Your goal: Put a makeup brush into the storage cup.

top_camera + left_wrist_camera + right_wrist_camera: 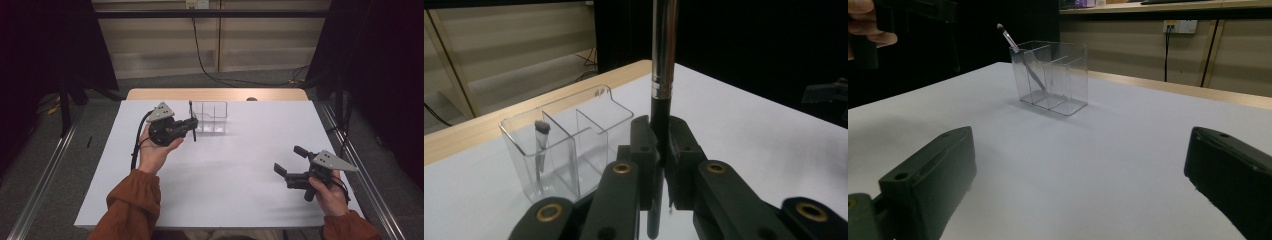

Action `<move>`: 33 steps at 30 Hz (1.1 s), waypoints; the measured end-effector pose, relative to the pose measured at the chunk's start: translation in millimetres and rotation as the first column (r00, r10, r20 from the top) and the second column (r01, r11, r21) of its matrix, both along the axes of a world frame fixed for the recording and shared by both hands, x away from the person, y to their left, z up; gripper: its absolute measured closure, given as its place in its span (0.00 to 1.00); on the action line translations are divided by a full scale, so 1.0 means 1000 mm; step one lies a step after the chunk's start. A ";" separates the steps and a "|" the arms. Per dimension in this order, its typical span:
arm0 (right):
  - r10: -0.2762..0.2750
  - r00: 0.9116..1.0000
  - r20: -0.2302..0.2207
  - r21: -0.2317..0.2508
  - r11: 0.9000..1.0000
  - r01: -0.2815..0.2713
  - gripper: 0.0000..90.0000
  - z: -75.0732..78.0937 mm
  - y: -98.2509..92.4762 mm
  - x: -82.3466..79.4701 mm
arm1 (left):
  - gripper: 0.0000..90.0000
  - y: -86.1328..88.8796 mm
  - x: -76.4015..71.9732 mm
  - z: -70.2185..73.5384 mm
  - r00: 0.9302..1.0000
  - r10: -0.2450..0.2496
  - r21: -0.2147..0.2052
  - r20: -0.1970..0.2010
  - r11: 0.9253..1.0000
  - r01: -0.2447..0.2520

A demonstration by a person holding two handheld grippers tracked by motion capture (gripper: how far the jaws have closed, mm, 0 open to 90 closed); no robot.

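Dark curtains and a pale wall close off the room behind a white desk (210,170). Over its far part, the left gripper (192,123) has its jaws clenched on a slim black and silver brush (663,75), gripped low on the handle, so the long axis stands nearly upright. Its upper end runs out of the left gripper view, and I cannot make out whether that end carries bristles.

Just beside it, farther from the person, stands a clear organizer (210,117) with 3 compartments in a row. One end compartment already holds 1 small brush (1020,55), leaning. So the coming drop likely turns on bringing the held brush above an open compartment.

Well apart, at the near right, the right gripper (289,161) rests with jaws released and nothing between them.
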State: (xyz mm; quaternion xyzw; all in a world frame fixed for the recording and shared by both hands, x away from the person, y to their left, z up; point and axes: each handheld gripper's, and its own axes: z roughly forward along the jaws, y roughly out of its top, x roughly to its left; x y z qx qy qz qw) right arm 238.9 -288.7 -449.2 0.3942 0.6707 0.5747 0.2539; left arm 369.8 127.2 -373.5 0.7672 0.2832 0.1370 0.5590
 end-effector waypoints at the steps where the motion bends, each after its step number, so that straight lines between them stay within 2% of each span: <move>1: 0.001 1.000 0.000 0.001 1.000 -0.001 0.00 0.000 0.000 0.000 | 0.93 -0.001 0.001 0.000 1.000 0.000 -0.001 0.002 1.000 0.000; 10: 0.004 1.000 -0.006 -0.002 1.000 -0.004 0.00 -0.001 0.001 0.000 | 0.93 -0.010 0.021 0.007 0.998 0.052 -0.021 0.039 0.998 -0.051; 12: 0.010 1.000 -0.008 0.000 1.000 -0.010 0.00 -0.001 0.001 0.000 | 0.93 -0.012 0.028 0.009 0.997 0.072 -0.034 0.039 0.997 -0.071; 16: 0.011 1.000 -0.008 0.002 1.000 -0.011 0.00 -0.001 0.001 0.000 | 0.93 -0.015 0.038 0.011 0.995 0.092 -0.035 0.041 0.995 -0.091; 18: 0.012 1.000 -0.009 0.004 1.000 -0.012 0.00 -0.002 0.001 0.001 | 0.93 -0.018 0.043 0.012 0.994 0.100 -0.020 0.048 0.995 -0.099; 22: 0.015 1.000 -0.008 0.005 1.000 -0.014 0.00 -0.001 0.001 0.000 | 0.93 -0.020 0.051 0.012 0.991 0.122 -0.026 0.055 0.992 -0.121; 26: 0.015 1.000 -0.009 0.004 1.000 -0.015 0.00 -0.002 0.000 0.000 | 0.93 -0.021 0.058 0.012 0.990 0.129 -0.023 0.058 0.991 -0.128; 31: 0.016 1.000 -0.008 0.006 1.000 -0.016 0.00 -0.002 0.000 0.000 | 0.93 -0.019 0.068 0.013 0.987 0.150 -0.044 0.061 0.988 -0.147; 33: 0.016 1.000 -0.011 0.008 1.000 -0.016 0.00 -0.002 0.000 0.000 | 0.93 -0.019 0.072 0.013 0.986 0.155 -0.041 0.058 0.987 -0.152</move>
